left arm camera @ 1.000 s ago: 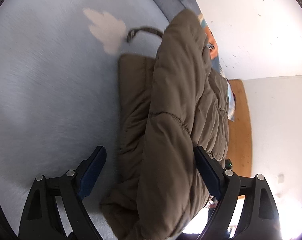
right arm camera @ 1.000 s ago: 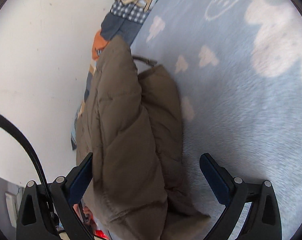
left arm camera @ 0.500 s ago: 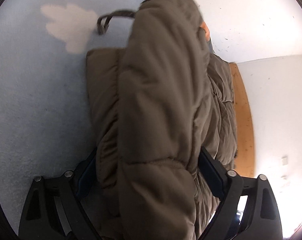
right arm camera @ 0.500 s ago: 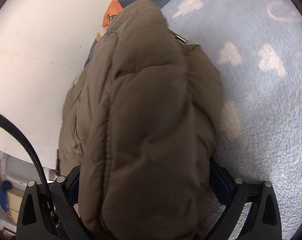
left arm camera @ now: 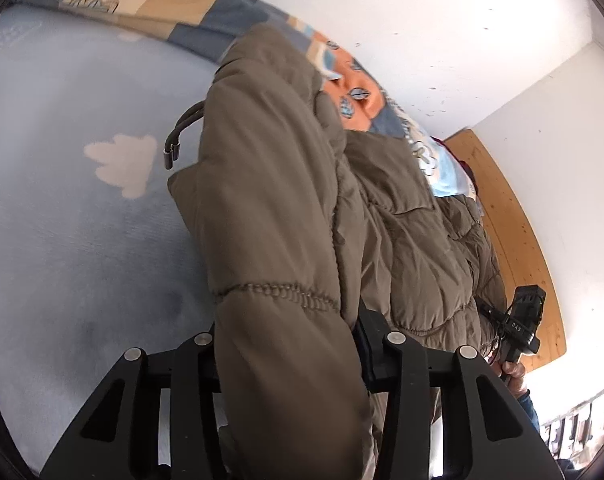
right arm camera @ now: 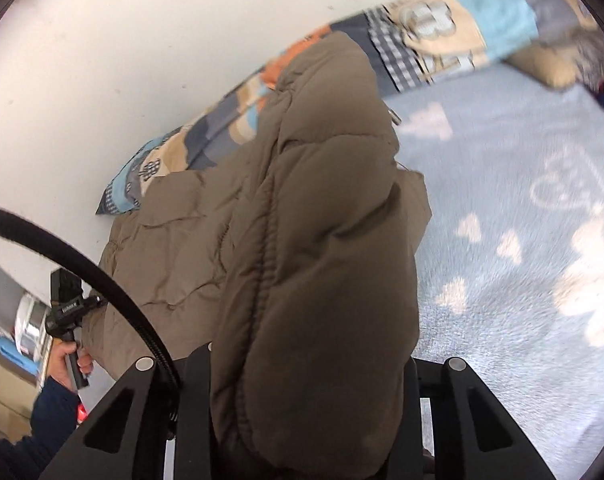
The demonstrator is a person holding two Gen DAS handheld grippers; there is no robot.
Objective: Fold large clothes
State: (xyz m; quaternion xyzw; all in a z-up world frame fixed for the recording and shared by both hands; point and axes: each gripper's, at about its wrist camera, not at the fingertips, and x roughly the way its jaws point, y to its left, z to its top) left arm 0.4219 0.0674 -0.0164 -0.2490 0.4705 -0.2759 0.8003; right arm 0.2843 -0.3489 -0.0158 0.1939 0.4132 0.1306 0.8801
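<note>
A patterned quilt [left arm camera: 189, 12] lines the wall beyond a blue blanket [left arm camera: 69, 240]. Both grippers, left [left arm camera: 287, 344] and right [right arm camera: 308, 364], have just closed on a puffy brown jacket [left arm camera: 269, 208] above the blanket

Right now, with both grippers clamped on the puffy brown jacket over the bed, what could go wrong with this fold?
1. The jaws have just been closing; the left gripper and right gripper pinch thick slippery padding of the jacket, which might slide out.
2. The dangling drawstring may end up trapped inside the fold.
3. The far side lies against the patterned pillow and could drag it.
</note>
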